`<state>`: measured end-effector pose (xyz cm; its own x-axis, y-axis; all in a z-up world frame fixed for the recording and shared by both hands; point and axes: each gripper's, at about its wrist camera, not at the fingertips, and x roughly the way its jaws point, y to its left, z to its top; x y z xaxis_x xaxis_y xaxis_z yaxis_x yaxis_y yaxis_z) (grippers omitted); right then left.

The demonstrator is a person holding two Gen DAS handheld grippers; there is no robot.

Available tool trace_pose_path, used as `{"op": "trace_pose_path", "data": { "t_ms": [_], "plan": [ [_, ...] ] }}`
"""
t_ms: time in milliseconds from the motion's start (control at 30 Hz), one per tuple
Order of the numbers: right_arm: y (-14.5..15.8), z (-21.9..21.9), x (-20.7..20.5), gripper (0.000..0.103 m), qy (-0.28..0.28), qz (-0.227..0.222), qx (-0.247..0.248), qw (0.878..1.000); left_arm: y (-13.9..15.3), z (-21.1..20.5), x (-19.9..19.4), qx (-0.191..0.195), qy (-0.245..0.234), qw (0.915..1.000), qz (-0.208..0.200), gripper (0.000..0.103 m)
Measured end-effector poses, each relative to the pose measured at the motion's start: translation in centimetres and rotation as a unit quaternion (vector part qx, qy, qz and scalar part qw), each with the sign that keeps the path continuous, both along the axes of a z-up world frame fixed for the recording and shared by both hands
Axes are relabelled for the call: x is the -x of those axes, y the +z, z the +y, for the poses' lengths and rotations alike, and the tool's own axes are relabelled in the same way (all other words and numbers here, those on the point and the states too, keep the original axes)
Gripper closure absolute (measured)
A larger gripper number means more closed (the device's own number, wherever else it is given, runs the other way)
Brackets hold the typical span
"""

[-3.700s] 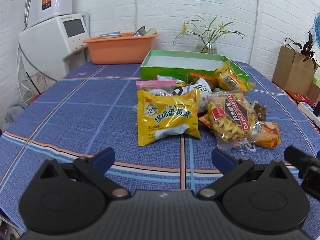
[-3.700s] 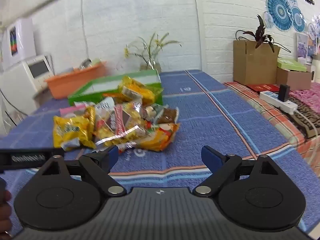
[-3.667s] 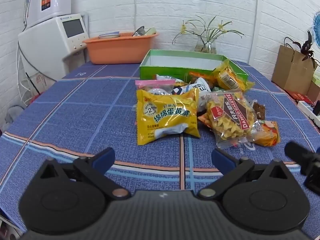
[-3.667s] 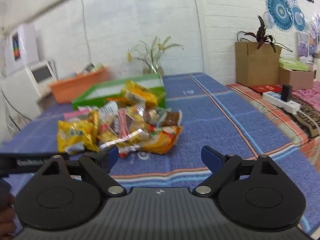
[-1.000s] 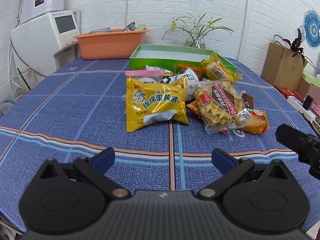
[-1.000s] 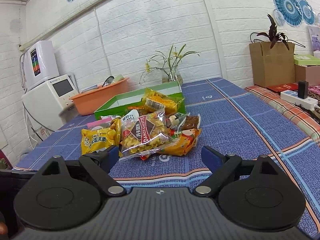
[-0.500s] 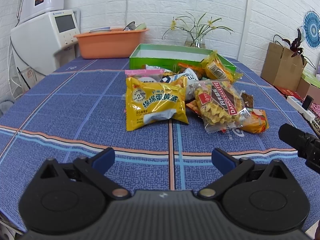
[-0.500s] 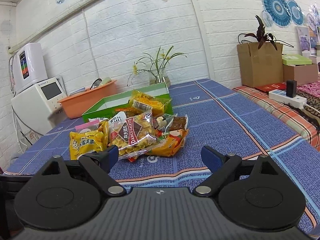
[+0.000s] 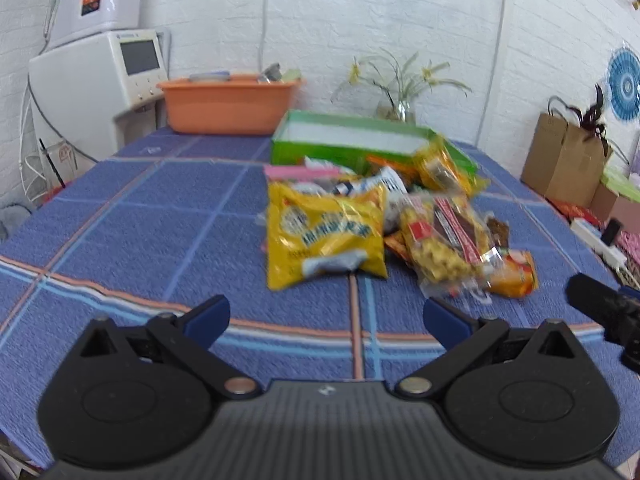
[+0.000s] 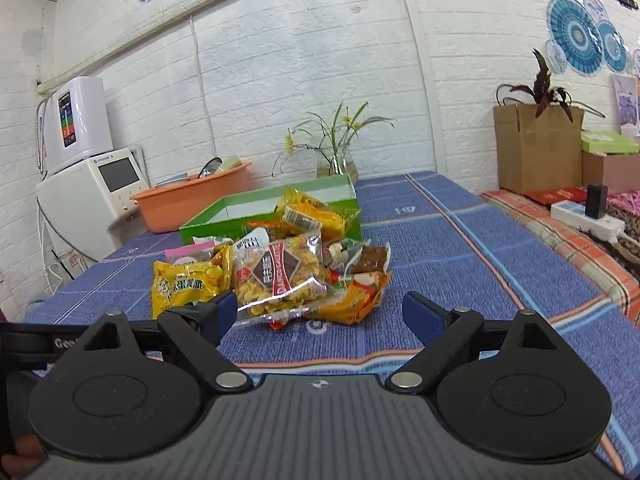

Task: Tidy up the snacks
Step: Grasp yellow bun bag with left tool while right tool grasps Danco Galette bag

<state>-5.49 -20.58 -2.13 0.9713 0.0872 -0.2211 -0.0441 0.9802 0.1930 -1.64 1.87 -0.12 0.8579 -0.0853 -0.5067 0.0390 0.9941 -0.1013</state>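
Left wrist view: left claw (image 9: 326,316) spread, holding nothing, low in frame; snack pile (image 9: 384,224) at centre on the table (image 9: 132,216), before the green box (image 9: 352,140). Right claw (image 10: 316,316) likewise spread.

Even, bright light filled both views. The left wrist view was motion-blurred; the right was sharp. Fisheye curvature bent the edges.
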Motion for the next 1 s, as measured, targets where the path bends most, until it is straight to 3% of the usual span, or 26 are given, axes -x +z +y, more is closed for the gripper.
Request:
{"op": "trace_pose_path", "data": {
  "t_ms": [100,200,233,300,400,600,767,1000],
  "plan": [
    [2.0,-0.8,-0.1,0.0,-0.007,-0.038,0.015,0.999,1.2,1.9,0.1,-0.003,-0.006,0.9977,-0.068,0.0],
    [4.5,-2.0,-0.4,0.0,-0.012,-0.095,0.02,0.995,2.0,3.6,0.6,0.002,-0.042,0.9854,-0.165,0.0],
    [5.2,-2.3,-0.6,0.0,-0.013,-0.112,0.02,0.993,2.4,3.8,0.2,-0.003,-0.048,0.9838,-0.173,0.0],
    [6.4,-2.6,-1.6,0.0,-0.006,-0.138,0.026,0.99,3.3,3.6,-1.2,-0.016,-0.033,0.988,-0.15,0.0],
    [7.0,-2.3,-4.0,0.0,0.017,-0.123,0.056,0.991,3.4,3.1,-3.6,-0.019,-0.025,0.9926,-0.117,0.0],
    [3.4,-0.7,-8.5,0.0,0.077,-0.029,0.039,0.996,-0.4,0.9,-7.6,-0.042,-0.057,0.9969,-0.035,0.0],
    [0.3,0.8,-11.7,0.0,0.095,0.06,0.037,0.993,-2.0,-0.1,-10.5,-0.048,-0.069,0.9964,-0.012,0.0],
    [-1.0,2.6,-14.3,0.0,0.116,0.111,0.06,0.985,-3.6,0.4,-13.2,-0.014,-0.069,0.9972,0.027,0.001]
  ]
}}
